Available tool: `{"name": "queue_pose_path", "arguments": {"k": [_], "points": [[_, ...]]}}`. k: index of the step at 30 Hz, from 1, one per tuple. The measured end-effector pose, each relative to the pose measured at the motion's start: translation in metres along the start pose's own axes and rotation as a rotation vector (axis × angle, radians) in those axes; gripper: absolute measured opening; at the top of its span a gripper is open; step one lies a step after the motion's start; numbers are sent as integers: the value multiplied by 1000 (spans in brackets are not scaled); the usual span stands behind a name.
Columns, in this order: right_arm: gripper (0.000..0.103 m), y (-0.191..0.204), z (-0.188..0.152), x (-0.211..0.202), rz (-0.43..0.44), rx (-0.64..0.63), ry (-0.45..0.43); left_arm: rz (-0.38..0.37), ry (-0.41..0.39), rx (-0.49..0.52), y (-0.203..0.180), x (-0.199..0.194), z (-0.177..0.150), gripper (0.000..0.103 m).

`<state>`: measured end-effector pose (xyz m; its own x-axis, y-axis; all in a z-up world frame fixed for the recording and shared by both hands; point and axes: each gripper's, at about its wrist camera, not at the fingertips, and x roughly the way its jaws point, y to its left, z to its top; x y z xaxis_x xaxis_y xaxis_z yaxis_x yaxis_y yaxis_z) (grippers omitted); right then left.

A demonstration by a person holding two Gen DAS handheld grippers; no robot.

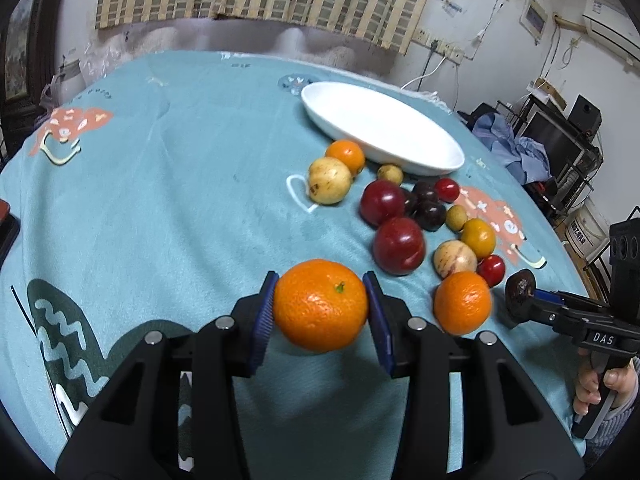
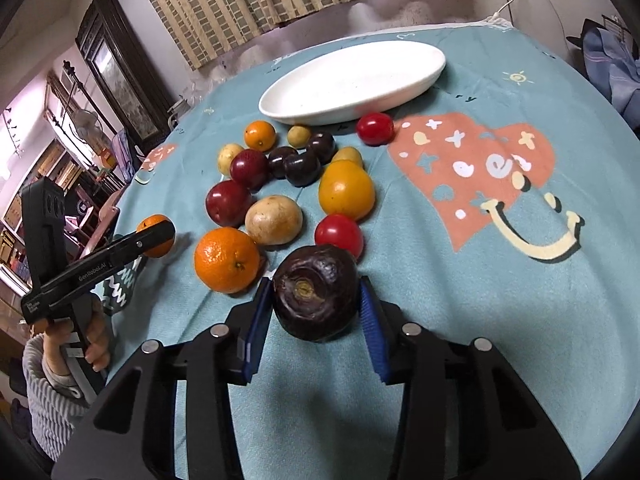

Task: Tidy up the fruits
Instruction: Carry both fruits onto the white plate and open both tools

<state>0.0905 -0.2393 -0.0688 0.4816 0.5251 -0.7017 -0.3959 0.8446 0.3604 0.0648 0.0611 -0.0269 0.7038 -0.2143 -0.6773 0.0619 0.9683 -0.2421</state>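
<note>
Left wrist view: left tool (image 1: 320, 312) clamped on an orange (image 1: 321, 305), one pad on each side, fruit lifted above the teal cloth of the worktop (image 1: 160, 200). Ahead and to the right of the tool: loose pile of fruit (image 1: 404, 208) on the cloth. Beyond the pile: white dish (image 1: 436, 164), nothing in it. Second orange (image 1: 462, 303) just right of the tool, on the cloth. Far right: right tool (image 1: 520, 294) holding a dark wrinkled fruit (image 1: 519, 289).

Right wrist view: right tool (image 2: 316, 312) closed on the dark wrinkled fruit (image 2: 315, 292), stem scar facing the camera. Directly ahead: the pile (image 2: 288, 184), then the dish (image 2: 280, 110). Left tool (image 2: 158, 236) at far left with its orange (image 2: 149, 224).

Risks, as judged: both fruits are round and held at two narrow contacts, so a jolt or slackened squeeze could let either roll out; carrying low over the pile could knock fruit across the cloth; both tools heading for the dish together could collide; a drop from height could bounce off the shallow rim
</note>
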Motion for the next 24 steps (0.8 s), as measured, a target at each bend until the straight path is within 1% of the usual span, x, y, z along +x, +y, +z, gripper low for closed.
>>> {"name": "queue_pose_path", "arguments": {"k": [3, 5, 7, 9, 12, 13, 15, 17, 20, 23, 24], "points": [[43, 8, 14, -10, 1, -46, -17, 4, -29, 4, -3, -8, 1, 43], [43, 16, 29, -18, -5, -84, -54, -32, -15, -27, 0, -10, 6, 43], [43, 19, 44, -22, -19, -108, -89, -36, 3, -43, 3, -8, 16, 43], [43, 19, 57, -21, -27, -110, -104, -25, -1, -42, 6, -5, 37, 43], [43, 12, 84, -13, -49, -102, -124, 9, -21, -14, 3, 2, 72, 43], [43, 9, 94, -9, -55, -95, -128, 10, -21, -1, 1, 8, 87, 43], [43, 1, 114, 4, -65, -82, -138, 6, -20, 14, -6, 19, 107, 43], [43, -4, 134, 21, -80, -73, -137, -13, -9, 36, -19, 41, 127, 43], [43, -11, 155, 49, -126, -85, -117, -39, 20, 62, -38, 77, 145, 44], [44, -20, 167, 76, -164, -86, -86, -39, 51, 81, -52, 116, 156, 44], [47, -26, 172, 84, -174, -73, -66, -40, 64, 82, -54, 128, 159, 44]]}}
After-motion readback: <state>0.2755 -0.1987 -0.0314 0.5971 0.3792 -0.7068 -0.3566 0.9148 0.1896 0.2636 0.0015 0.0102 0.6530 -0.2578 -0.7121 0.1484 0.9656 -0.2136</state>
